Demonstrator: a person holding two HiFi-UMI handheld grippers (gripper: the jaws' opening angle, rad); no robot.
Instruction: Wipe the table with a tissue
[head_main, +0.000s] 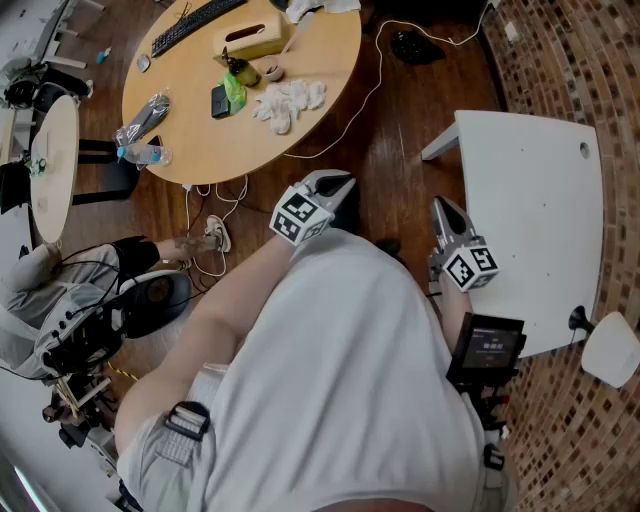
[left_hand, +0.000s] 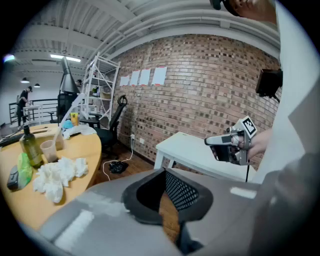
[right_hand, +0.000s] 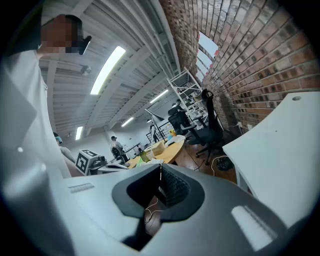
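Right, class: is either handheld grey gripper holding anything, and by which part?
Nothing is held. The left gripper and the right gripper both have jaws shut and empty; the crumpled white tissues lie on the round wooden table.

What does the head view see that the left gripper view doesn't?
Only the head view shows the plastic water bottle and the marker cube on the left hand-held gripper. Only the left gripper view shows the paper sheets on the brick wall and the white shelf rack. Both show the crumpled tissues, the round wooden table, the white table and the right hand-held gripper.
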